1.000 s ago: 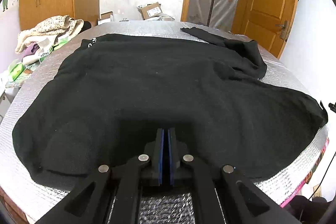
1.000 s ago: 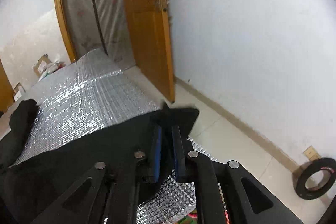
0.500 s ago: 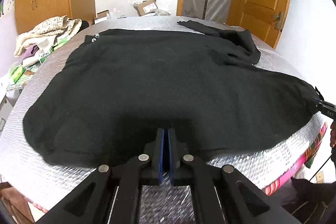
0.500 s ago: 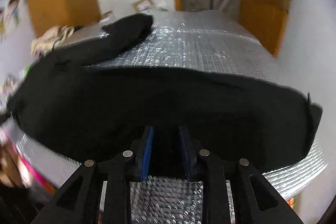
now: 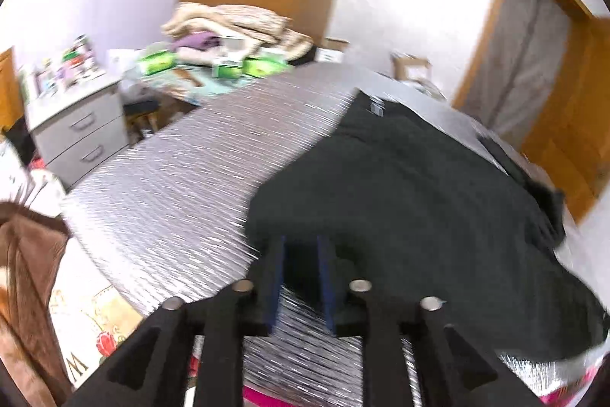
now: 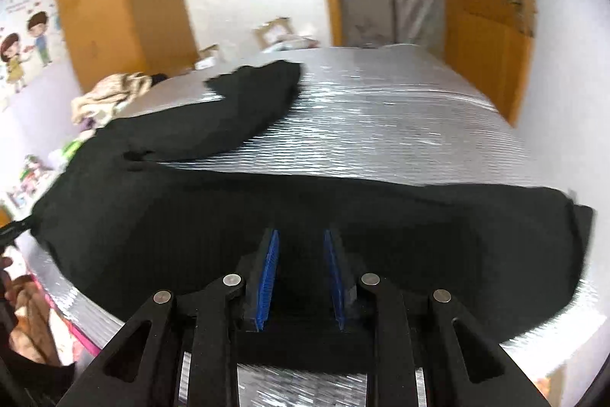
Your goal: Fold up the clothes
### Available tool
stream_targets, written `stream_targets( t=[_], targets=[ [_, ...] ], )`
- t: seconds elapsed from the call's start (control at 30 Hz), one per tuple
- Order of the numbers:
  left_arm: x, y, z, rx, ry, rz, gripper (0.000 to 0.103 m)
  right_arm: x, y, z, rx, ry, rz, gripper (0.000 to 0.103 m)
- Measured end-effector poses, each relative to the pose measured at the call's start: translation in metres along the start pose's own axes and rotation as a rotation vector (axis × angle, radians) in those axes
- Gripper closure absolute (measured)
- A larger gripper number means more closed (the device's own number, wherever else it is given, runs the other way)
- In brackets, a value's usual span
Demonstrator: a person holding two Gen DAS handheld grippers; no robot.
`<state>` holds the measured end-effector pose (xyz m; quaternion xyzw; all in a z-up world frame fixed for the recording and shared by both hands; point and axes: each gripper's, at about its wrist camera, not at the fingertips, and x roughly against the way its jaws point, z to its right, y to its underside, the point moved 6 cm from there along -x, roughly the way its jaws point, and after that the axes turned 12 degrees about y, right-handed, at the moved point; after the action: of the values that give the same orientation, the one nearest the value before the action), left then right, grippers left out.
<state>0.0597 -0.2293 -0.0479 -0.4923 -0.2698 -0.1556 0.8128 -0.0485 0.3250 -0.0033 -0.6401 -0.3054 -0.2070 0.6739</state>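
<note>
The black garment (image 5: 419,185) is spread on the table (image 5: 183,178) (foil-covered); left gripper (image 5: 301,277) jaws are opening, right gripper (image 6: 301,277) jaws parted, with cloth between both.

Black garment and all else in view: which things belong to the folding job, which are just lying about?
Job:
black garment
silver-covered table
left tool, opening over the hem
right tool, open

Lying about:
beige clothes heap
grey drawer unit
cardboard boxes
</note>
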Motion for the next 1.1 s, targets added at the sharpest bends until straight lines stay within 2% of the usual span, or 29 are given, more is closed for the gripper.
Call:
stream_targets(
  t=[0.03,0.07,0.23,0.33,0.37,0.47,0.53,0.6,0.7,0.83,1.1],
  targets=[
    [0.001,-0.003,-0.008,0.022,-0.009,0.016,0.069,-0.003,-0.002,-0.008,0.007,-0.016,-0.003,0.077],
    [0.0,-0.005,-0.014,0.04,-0.011,0.025,0.066,-0.005,-0.003,-0.015,0.015,-0.031,-0.006,0.077],
    [-0.019,-0.009,-0.025,0.123,0.043,0.008,0.065,-0.013,-0.001,-0.043,0.043,-0.081,-0.031,0.077],
    [-0.025,-0.012,-0.015,0.07,0.034,-0.027,0.068,-0.014,0.003,-0.052,0.057,-0.092,-0.047,0.077],
    [-0.027,-0.014,-0.012,0.057,0.041,-0.028,0.079,-0.014,0.006,-0.054,0.059,-0.092,-0.054,0.077],
    [-0.028,-0.026,-0.016,0.042,0.032,-0.002,0.088,-0.017,0.012,-0.058,0.059,-0.091,-0.077,0.077],
    [-0.025,-0.035,-0.022,0.039,0.032,0.026,0.089,-0.02,0.014,-0.06,0.054,-0.094,-0.084,0.077],
    [-0.024,-0.042,-0.027,0.026,0.033,0.04,0.09,-0.021,0.014,-0.062,0.055,-0.103,-0.088,0.077],
    [-0.03,-0.041,-0.033,0.003,0.052,0.002,0.089,-0.022,0.014,-0.068,0.072,-0.109,-0.09,0.077],
    [-0.031,-0.024,-0.04,-0.003,0.067,-0.047,0.087,-0.021,0.014,-0.071,0.093,-0.105,-0.095,0.077],
    [-0.014,-0.01,-0.033,-0.059,0.038,-0.069,0.084,-0.01,0.022,-0.064,0.184,-0.129,-0.112,0.077]
  ],
)
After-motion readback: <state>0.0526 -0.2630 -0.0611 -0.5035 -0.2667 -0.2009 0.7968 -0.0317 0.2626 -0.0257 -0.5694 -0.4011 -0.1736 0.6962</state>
